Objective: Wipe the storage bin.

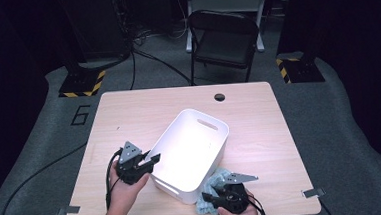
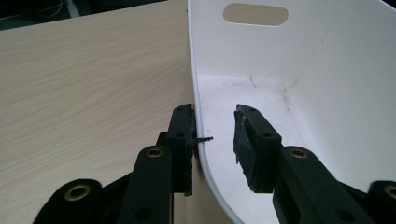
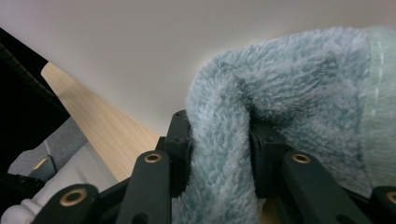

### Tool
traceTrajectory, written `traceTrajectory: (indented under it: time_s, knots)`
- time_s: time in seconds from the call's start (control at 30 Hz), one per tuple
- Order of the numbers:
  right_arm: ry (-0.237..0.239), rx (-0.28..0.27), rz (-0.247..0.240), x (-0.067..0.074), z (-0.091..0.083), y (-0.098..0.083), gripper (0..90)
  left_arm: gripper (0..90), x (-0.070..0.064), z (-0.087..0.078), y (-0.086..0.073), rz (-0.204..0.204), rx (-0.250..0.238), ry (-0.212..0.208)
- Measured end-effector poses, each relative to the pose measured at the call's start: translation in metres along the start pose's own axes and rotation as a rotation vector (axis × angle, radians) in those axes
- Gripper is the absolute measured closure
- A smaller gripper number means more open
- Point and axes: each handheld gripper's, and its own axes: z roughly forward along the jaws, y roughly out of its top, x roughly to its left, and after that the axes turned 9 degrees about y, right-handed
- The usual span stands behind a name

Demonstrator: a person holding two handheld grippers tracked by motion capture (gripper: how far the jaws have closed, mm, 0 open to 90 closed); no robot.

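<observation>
Left gripper (image 2: 215, 135) straddles the rim of the white plastic bin (image 1: 200, 137) at frame centre, jaws apart, the inner pad clear of the wall. Right gripper (image 3: 219, 140), lower right, is clamped on a fluffy light-blue towel (image 3: 280, 93) beside the bin.

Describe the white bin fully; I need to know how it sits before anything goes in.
The bin is a white, smooth, plastic-looking tub with rounded corners and an oval handle slot at each end. It stands upright and slanted on the wooden table, holding nothing, with faint dark smudges on its floor. The left gripper straddles its near-left wall, one jaw outside against the wall, the other inside and apart. A fluffy blue-green cloth, pinched by the right gripper, lies beside its near corner.
</observation>
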Motion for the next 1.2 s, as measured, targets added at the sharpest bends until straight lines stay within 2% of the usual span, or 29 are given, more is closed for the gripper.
traceTrajectory:
  time_s: [0.1,0.3,0.37,0.47,0.53,0.6,0.63,0.7,0.9,1.2]
  knots:
    - [0.000,-0.023,-0.024,0.010,-0.007,0.006,65.6,67.9,-0.001,0.000,0.000,-0.001,-0.002,0.004]
    - [0.041,-0.135,-0.100,0.035,-0.031,0.023,65.6,66.9,-0.002,0.001,0.000,-0.013,-0.008,0.009]
    - [0.047,-0.157,-0.125,0.044,-0.037,0.027,65.6,66.4,-0.002,0.001,-0.001,-0.019,-0.008,0.007]
    - [0.042,-0.169,-0.148,0.051,-0.040,0.029,65.6,66.1,-0.002,0.001,-0.001,-0.022,-0.007,0.004]
    - [0.042,-0.174,-0.155,0.048,-0.038,0.027,66.4,66.3,-0.002,0.001,-0.001,-0.021,-0.005,0.006]
    - [0.064,-0.188,-0.129,0.044,-0.037,0.026,67.1,66.3,-0.004,0.000,-0.001,-0.018,-0.003,0.013]
    - [0.059,-0.186,-0.130,0.043,-0.035,0.025,67.3,66.3,-0.004,0.000,-0.001,-0.018,-0.003,0.017]
    - [0.041,-0.165,-0.125,0.040,-0.031,0.022,67.3,66.3,-0.005,0.001,-0.001,-0.024,-0.012,0.026]
    - [0.029,-0.125,-0.071,0.022,-0.018,0.013,67.3,64.9,-0.007,0.000,-0.001,-0.024,-0.006,0.038]
    - [-0.014,-0.045,-0.006,-0.002,0.002,0.002,66.7,58.2,-0.007,0.001,-0.003,-0.050,-0.021,0.033]
